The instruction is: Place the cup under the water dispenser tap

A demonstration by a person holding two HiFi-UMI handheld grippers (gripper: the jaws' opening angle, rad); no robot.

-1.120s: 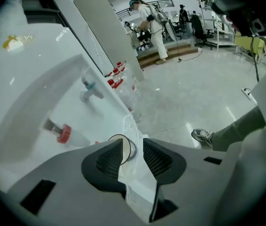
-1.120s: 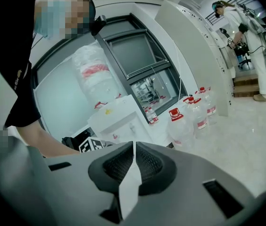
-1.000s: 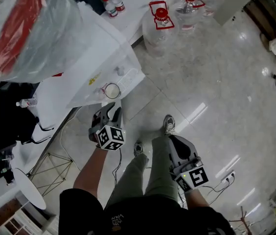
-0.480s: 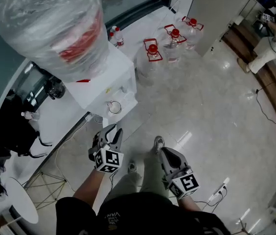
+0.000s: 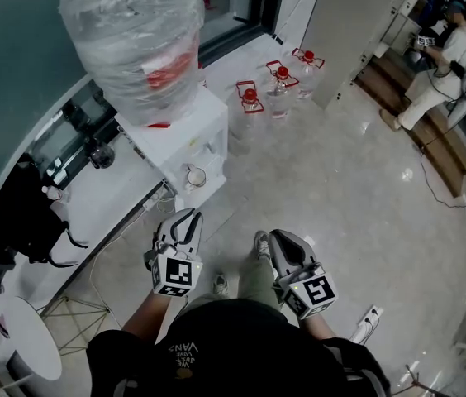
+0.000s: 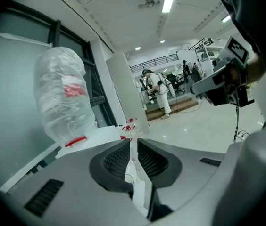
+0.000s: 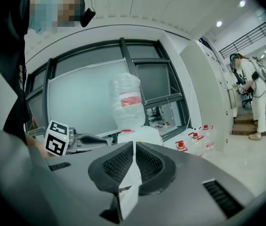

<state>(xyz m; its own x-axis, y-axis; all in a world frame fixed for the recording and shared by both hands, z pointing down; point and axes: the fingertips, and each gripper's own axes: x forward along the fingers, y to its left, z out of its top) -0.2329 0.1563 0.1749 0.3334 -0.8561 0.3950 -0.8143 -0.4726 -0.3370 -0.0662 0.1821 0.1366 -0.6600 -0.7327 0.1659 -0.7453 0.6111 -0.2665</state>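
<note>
A small white cup (image 5: 195,176) stands on the ledge of the white water dispenser (image 5: 185,131), below its taps. A big bottle wrapped in plastic (image 5: 138,40) tops the dispenser. My left gripper (image 5: 185,222) hangs in the air short of the cup and apart from it; its jaws are closing, a narrow gap is left, and nothing is between them (image 6: 133,142). My right gripper (image 5: 278,242) is beside it, shut and empty (image 7: 134,145). Neither gripper view shows the cup.
Several clear water jugs with red caps (image 5: 278,81) stand on the floor past the dispenser. A low white counter with a black bag (image 5: 18,213) runs along the left. A power strip (image 5: 367,321) lies on the floor at right. A person (image 5: 448,56) stands far off by the steps.
Both grippers have risen and drawn back from the dispenser. The left jaws have narrowed. The cup stays on the dispenser ledge.
</note>
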